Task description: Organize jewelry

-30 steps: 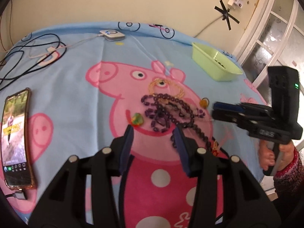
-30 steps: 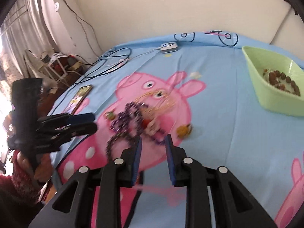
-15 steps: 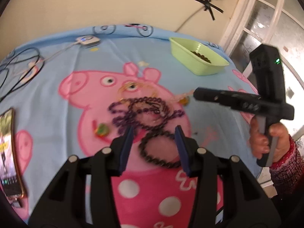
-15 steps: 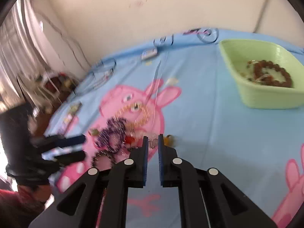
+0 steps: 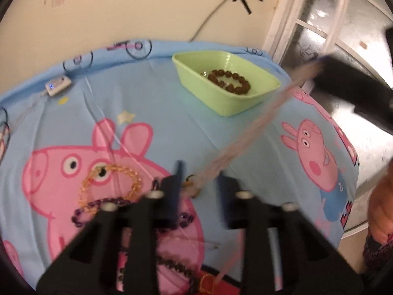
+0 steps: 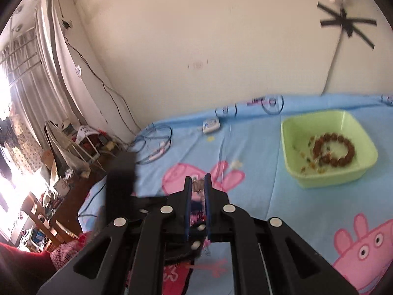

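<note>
— Above the right edge of the cloth [image 5: 159,113], what is being changed?

— The pink strand [image 5: 245,142] is being gripped fast by the right gripper [image 5: 316,66]. That gripper is now being carried higher than half a second ago, off the heap and toward the green tray [image 5: 226,108]. The strand is being drawn taut, with its low end trailing at the near middle of the cloth.

— And the left gripper [image 5: 200,179]?

— Its jaws have just been closing. The strand is being passed between them, yet a gap is showing on both sides, so nothing is being judged as clamped there. Motion blur is being noted.

— What is being gained for the task?

— One piece is being freed for the tray near the far right corner, where a brown bead bracelet [image 5: 229,82] is already lying.

— What is standing in the way?

— The amber chain [image 5: 110,179], purple beads [image 5: 98,204] and dark bead bracelet [image 5: 172,265] are being left heaped around the left gripper, so a snag on the strand is being judged possible. A white charger [image 5: 57,86] is lying by the far left edge, well apart.
</note>
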Demonstrator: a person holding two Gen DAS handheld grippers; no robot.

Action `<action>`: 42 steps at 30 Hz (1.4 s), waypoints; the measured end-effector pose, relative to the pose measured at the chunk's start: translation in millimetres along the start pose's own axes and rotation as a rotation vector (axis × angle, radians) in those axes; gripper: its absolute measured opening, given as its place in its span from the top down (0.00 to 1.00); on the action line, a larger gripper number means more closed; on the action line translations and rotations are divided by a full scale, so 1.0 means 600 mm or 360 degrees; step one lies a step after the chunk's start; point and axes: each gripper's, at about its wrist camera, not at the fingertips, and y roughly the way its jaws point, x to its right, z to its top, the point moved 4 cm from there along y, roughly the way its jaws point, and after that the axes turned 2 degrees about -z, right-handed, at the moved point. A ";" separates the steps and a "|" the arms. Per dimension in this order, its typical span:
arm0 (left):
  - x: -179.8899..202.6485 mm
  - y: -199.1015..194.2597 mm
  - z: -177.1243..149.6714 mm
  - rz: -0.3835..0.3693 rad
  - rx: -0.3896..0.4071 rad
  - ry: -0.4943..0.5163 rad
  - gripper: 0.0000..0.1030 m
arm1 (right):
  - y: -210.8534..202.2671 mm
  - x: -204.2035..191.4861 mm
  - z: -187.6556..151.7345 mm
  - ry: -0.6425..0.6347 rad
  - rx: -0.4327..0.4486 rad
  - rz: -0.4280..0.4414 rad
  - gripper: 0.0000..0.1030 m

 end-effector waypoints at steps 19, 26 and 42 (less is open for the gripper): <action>0.090 -0.124 0.295 -0.0351 0.0386 0.0015 0.94 | -0.117 0.094 0.185 0.0059 0.0431 -0.0144 1.00; 0.130 -0.086 0.377 -0.0365 0.0427 0.0030 0.94 | -0.131 0.145 0.226 0.0030 0.0486 -0.0272 1.00; 0.039 0.042 0.230 -0.0099 -0.0030 -0.0150 0.60 | -0.037 0.239 0.057 0.0357 0.0281 -0.0368 0.65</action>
